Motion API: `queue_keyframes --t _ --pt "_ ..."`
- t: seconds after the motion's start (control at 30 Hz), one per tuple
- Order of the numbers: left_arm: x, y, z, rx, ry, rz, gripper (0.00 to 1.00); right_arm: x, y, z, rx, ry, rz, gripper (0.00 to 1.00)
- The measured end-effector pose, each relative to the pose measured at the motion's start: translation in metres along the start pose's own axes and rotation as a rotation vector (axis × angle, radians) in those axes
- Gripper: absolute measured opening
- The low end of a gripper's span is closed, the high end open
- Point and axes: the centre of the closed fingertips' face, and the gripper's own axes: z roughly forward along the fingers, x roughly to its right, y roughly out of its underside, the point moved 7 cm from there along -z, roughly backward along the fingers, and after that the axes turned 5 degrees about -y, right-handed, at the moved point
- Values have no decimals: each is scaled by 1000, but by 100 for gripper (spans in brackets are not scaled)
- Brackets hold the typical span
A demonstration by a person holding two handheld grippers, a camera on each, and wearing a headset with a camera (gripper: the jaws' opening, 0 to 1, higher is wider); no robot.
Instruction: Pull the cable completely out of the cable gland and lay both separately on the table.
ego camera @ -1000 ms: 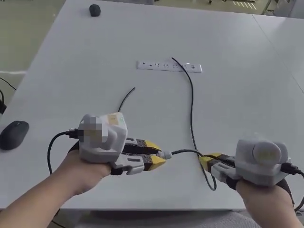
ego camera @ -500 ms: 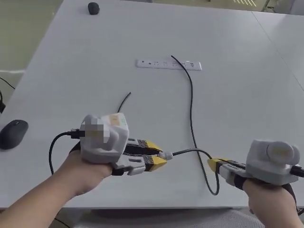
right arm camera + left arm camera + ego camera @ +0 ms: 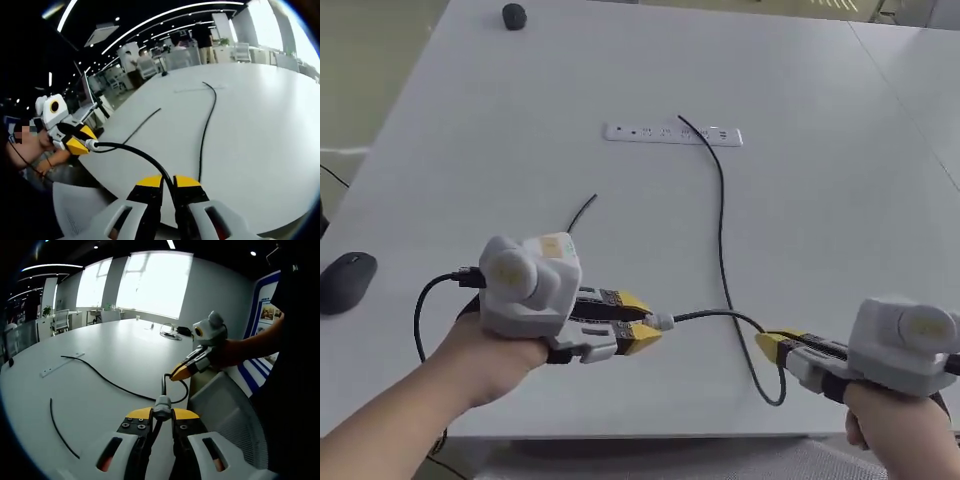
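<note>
Head view: you're mid-pull — left gripper [image 3: 648, 323] clamped on the cable gland [image 3: 663, 322], right gripper [image 3: 767, 344] pinching the cable [image 3: 721, 220] — next, pull them apart.

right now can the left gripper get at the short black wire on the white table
Probably not: the left gripper has its jaws shut on the grey cable gland, though bare white table leaves the path to the short black wire free.

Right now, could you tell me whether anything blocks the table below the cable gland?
Nothing visible does: the table under the cable gland, held by the left gripper, is bare. The short black wire lies further off.
</note>
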Motion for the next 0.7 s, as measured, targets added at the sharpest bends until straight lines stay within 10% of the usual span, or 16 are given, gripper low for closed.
queue_keyframes --t 0.13,0.4,0.7 --pt "-2 0 -2 5 -3 -5 15 -6 -7 -4 2 -13 -48 6" --pt "-1 1 -3 4 3 0 15 -61 -33 5 -79 -93 -471 15" --pt "0 2 -1 -21 10 18 15 -97 -40 31 -155 -169 -707 14"
